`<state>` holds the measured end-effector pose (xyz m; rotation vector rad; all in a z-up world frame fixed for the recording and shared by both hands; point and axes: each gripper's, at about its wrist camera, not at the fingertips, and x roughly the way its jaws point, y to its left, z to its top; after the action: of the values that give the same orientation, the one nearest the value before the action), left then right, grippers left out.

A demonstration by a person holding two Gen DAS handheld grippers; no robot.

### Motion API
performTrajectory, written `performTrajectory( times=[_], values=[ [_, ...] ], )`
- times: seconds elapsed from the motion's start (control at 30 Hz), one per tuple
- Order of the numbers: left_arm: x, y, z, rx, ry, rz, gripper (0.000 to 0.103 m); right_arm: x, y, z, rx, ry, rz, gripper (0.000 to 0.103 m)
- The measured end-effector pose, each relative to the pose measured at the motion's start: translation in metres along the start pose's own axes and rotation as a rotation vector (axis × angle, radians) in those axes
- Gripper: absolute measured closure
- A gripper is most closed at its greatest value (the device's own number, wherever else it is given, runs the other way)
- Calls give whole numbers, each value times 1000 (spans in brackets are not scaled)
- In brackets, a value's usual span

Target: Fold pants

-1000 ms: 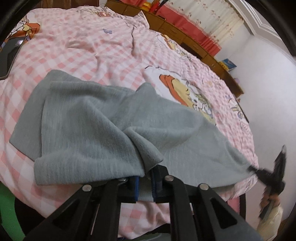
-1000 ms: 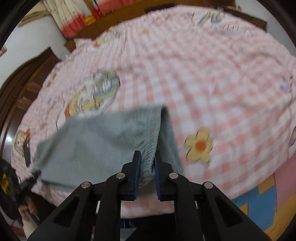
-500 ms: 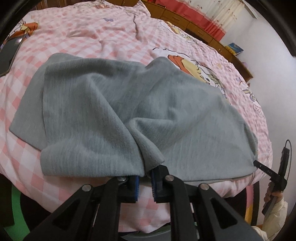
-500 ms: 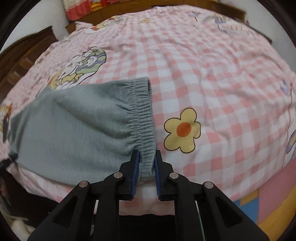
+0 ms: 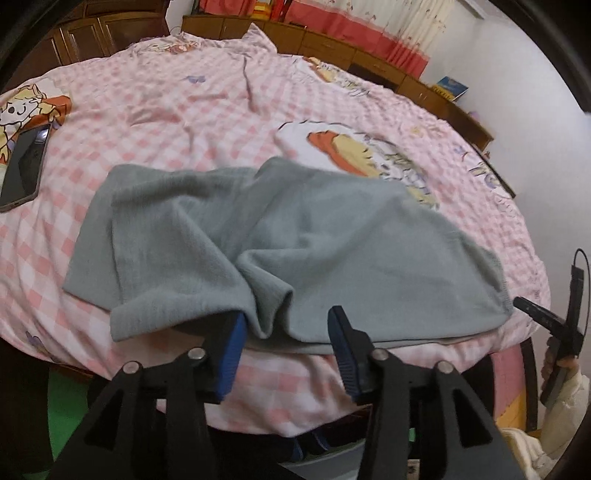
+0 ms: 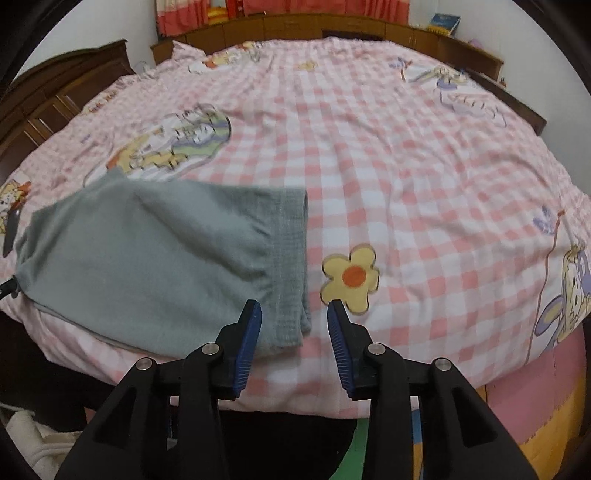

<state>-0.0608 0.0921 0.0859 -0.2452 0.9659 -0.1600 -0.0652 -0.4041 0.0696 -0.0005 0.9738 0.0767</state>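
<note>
Lying folded near the front edge of pink checked bed sheet (image 6: 406, 192): grey knit pants (image 5: 295, 236) (image 6: 147, 258). Left gripper (image 5: 286, 341) and right gripper (image 6: 294, 334) both just opened, pads apart (cloth between, not pressed).

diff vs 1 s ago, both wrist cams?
Both grippers let go: left gripper and right gripper have just been opening, pads off the cloth. The grey pants now lie flat on the checked bedsheet. Phone unmoved.

Home bedroom: bed (image 6: 369, 147) with cartoon quilt, wooden headboard (image 6: 332, 29), curtains (image 5: 351, 22).
</note>
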Motion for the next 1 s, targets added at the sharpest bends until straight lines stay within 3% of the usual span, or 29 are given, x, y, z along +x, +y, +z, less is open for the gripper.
performTrajectory(
  times=[0.2, 0.37, 0.6, 0.8, 1.0],
  values=[
    [-8, -26, 6, 23, -8, -62, 56, 4, 3, 26, 16, -51, 22, 58],
    [2, -60, 19, 78, 2, -87, 56, 29, 0, 51, 71, -27, 48, 58],
    [49, -97, 40, 96, 52, -132, 56, 52, -4, 60, 112, 7, 65, 58],
    [86, -105, 39, 103, 103, -95, 48, 82, -13, 56, 120, 74, 52, 57],
    [113, -94, 27, 113, 148, -74, 48, 96, -12, 60, 107, 51, 7, 50]
  ],
)
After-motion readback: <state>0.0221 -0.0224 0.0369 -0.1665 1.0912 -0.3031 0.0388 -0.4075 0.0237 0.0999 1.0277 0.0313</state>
